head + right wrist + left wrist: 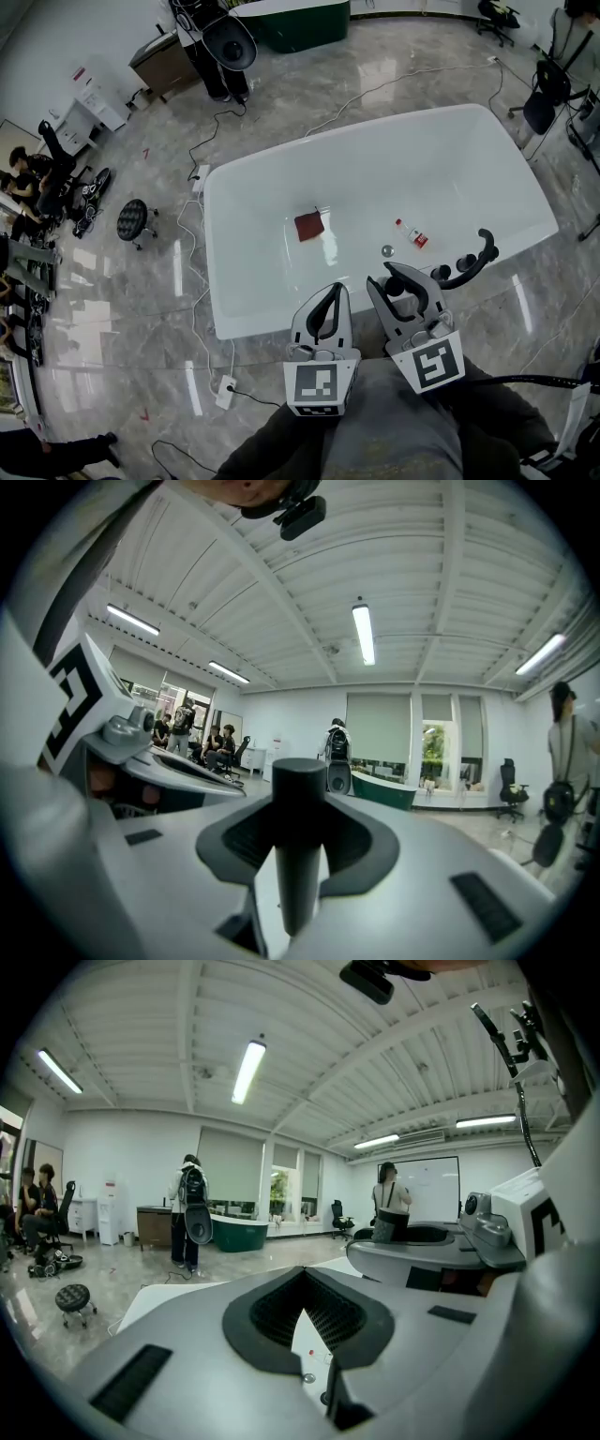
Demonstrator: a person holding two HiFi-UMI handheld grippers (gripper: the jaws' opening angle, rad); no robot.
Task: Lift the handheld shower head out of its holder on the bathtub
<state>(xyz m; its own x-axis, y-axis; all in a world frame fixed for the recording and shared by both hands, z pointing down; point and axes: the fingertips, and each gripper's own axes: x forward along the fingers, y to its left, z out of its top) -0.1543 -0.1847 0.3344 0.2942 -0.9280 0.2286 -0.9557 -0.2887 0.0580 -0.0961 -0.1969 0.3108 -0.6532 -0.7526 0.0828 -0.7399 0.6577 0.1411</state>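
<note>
The white bathtub (pixel 375 173) fills the middle of the head view. The black handheld shower head (pixel 481 253) curves up over the tub's near right rim, next to black fittings (pixel 463 265). My right gripper (pixel 403 281) is closed around its handle. In the right gripper view that handle is a black upright cylinder (pixel 298 855), and the right gripper (pixel 298 832) has its dark pads against it on both sides. My left gripper (pixel 332 291) hovers beside it over the near rim, shut and empty. In the left gripper view the left gripper (pixel 302 1290) has its tips together.
In the tub lie a dark red square (pixel 309 226), a small red-and-white bottle (pixel 415 237) and the drain (pixel 386 250). A black hose (pixel 534 381) runs at lower right. On the floor are a stool (pixel 133 220), a power strip (pixel 225 392) and cables. People sit at far left.
</note>
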